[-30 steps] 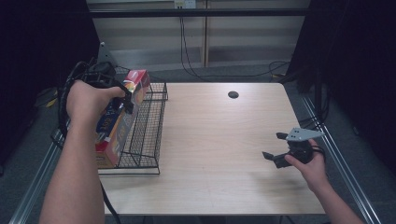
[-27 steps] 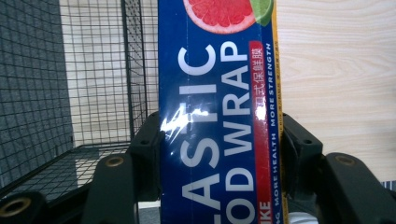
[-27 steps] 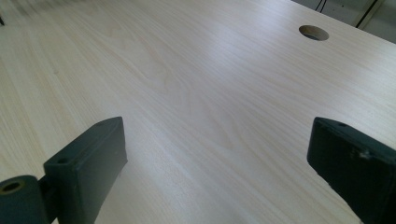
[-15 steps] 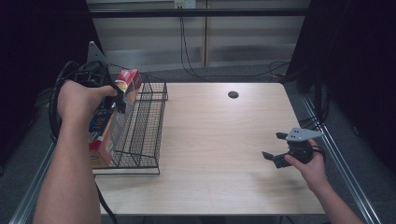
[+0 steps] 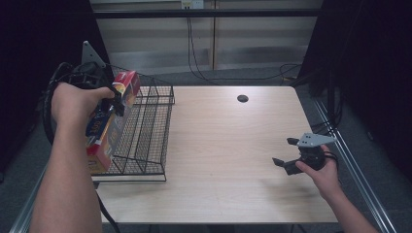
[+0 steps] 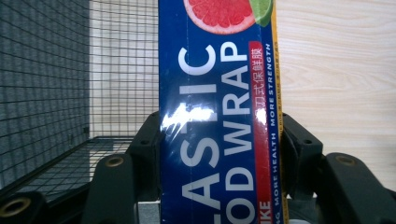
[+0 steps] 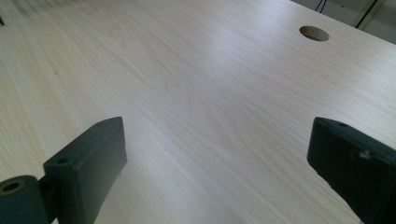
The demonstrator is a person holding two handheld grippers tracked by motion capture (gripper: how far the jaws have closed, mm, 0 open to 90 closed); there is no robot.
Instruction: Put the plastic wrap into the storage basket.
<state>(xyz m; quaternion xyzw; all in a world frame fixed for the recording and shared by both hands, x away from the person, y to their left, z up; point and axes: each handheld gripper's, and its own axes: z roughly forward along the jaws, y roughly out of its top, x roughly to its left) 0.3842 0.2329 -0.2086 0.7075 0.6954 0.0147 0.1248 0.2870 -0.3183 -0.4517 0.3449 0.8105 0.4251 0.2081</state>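
Since the earlier frames, the left gripper (image 5: 115,103) has carried the plastic wrap box (image 5: 108,127) slightly up and toward the left edge of the worktop (image 5: 223,141), where it hangs tilted at the near left side of the black wire rack (image 5: 145,131). Its jaws pinch the box across its narrow width (the left gripper view shows one black pad pressed on each side of the blue carton (image 6: 217,140)). Well apart, the right gripper (image 5: 286,154) rests low over the bare wood near the right edge, jaws spread wide with nothing between them.
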